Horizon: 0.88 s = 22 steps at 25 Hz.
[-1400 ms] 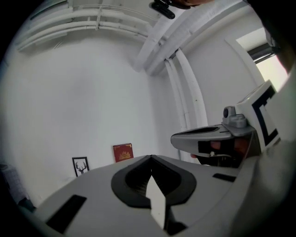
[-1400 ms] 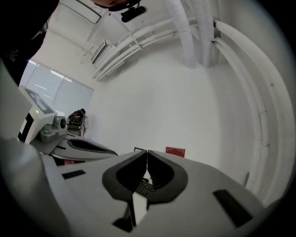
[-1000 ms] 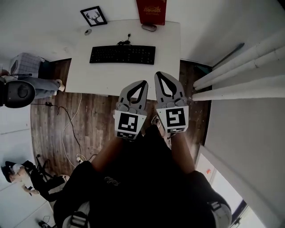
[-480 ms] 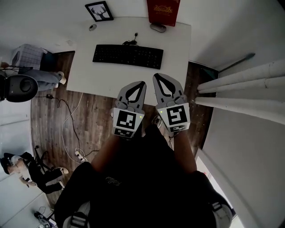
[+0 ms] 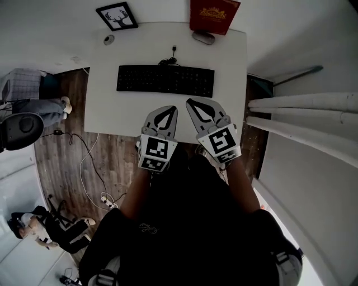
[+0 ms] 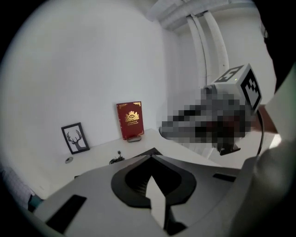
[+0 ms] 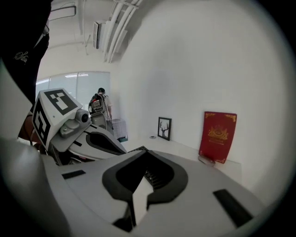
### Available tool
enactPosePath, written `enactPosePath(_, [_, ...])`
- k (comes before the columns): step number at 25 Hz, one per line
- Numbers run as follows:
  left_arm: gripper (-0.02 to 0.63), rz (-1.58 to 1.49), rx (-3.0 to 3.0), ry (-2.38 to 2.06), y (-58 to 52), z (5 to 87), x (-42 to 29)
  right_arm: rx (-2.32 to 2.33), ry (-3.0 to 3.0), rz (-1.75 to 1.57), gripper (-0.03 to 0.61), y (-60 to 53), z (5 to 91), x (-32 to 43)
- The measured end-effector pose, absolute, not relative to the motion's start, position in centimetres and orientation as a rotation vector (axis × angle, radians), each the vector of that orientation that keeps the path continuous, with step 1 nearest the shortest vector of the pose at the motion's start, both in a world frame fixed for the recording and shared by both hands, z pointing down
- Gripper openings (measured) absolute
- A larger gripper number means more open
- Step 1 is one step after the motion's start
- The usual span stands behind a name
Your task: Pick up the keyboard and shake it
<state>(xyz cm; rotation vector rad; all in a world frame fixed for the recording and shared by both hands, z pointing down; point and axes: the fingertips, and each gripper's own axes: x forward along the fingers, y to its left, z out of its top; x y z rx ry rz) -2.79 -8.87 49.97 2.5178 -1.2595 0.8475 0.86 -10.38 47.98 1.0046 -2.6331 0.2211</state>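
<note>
left hand-held gripper (image 5: 168,109) closed, empty; right hand-held gripper (image 5: 192,103) closed, empty; keyboard (image 5: 165,80) untouched on desk (image 5: 100,106)

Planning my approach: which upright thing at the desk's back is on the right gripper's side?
The red book, past the keyboard's right end; the deer picture stands far left.

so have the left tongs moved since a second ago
Yes: the left tongs have pushed further over the white table's near edge, closer to the keyboard.
</note>
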Motion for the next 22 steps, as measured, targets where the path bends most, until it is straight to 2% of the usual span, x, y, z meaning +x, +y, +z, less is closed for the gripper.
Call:
enactPosePath(9, [0.002,1.228,2.788,-0.718,-13.4,52.7,-10.1,0.858,-2.543,0.378,0.022,-12.6,49.3,-7.8])
enactPosePath(18, [0.003,1.597,2.759,-0.245,-20.1,57.9,-16.3,0.960,-2.440,0.485,0.023,-12.9,50.9,-8.9])
enactPosePath(19, [0.080,1.632,2.748,-0.174,-20.5,58.7,-16.6,0.951,-2.433,0.489,0.021,-12.7,51.1,-8.8])
enactPosePath(20, [0.204,1.663,2.725,-0.091,-20.8,59.6,-16.9,0.944,-2.428,0.492,0.021,-12.7,51.4,-8.6])
enactPosePath(22, [0.235,1.736,2.652,0.064,-21.6,61.6,-17.3,0.938,-2.416,0.494,0.021,-12.9,51.8,-8.2])
